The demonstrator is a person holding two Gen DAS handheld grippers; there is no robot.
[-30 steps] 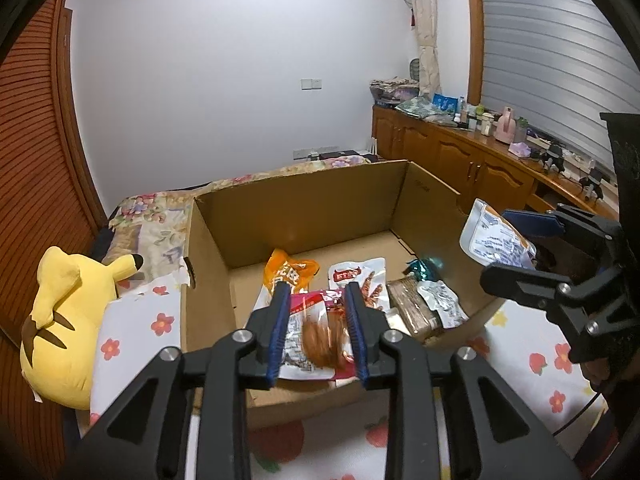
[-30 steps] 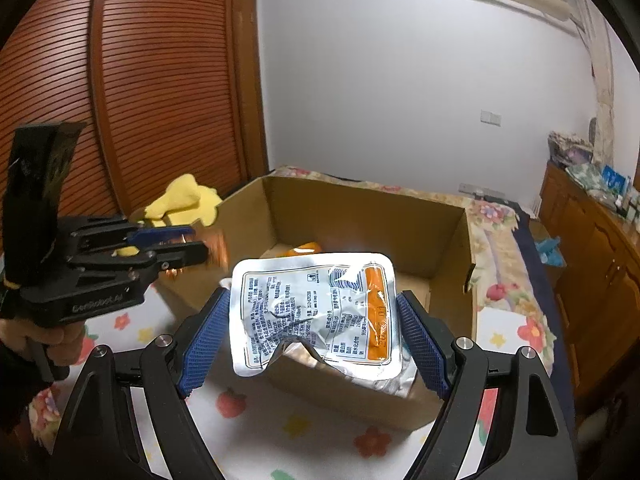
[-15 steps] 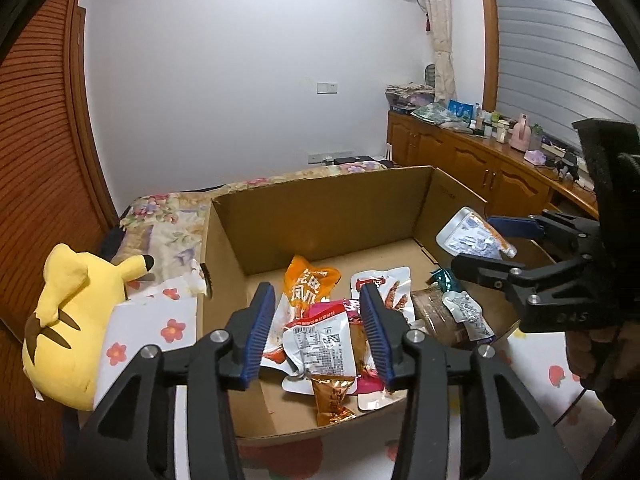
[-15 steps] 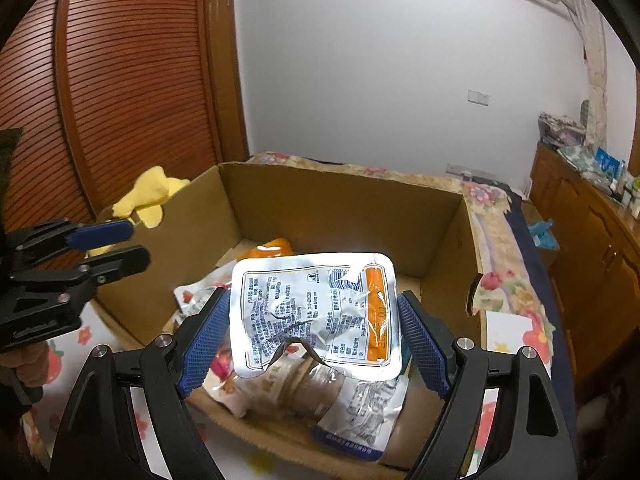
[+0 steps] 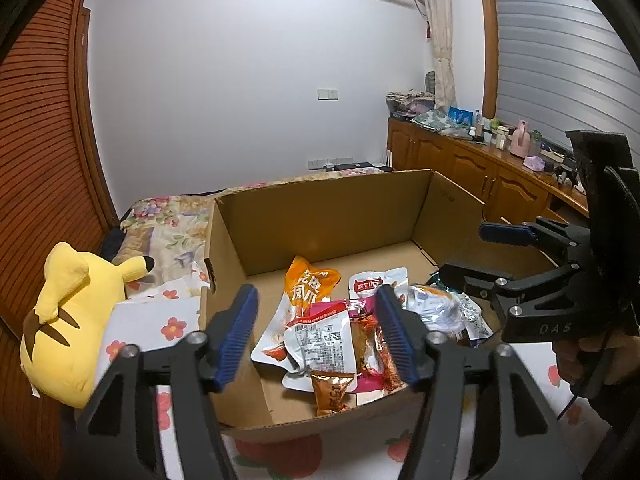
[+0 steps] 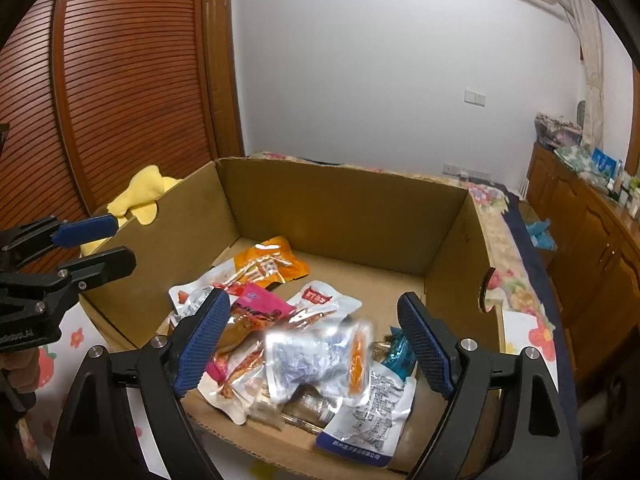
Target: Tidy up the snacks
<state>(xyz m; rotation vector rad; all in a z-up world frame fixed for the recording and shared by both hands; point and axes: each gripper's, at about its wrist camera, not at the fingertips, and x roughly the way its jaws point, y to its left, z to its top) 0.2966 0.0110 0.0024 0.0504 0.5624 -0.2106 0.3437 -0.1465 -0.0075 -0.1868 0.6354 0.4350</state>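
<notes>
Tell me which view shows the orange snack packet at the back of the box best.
The left wrist view: the orange snack packet stands sharp and facing the camera between the open left gripper fingers, its print visible. The right wrist view shows it lying farther back in the cardboard box, smaller and glare-streaked.

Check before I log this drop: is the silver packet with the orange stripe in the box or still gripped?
In the box. The silver packet lies blurred on the pile, clear of the open right gripper.
</notes>
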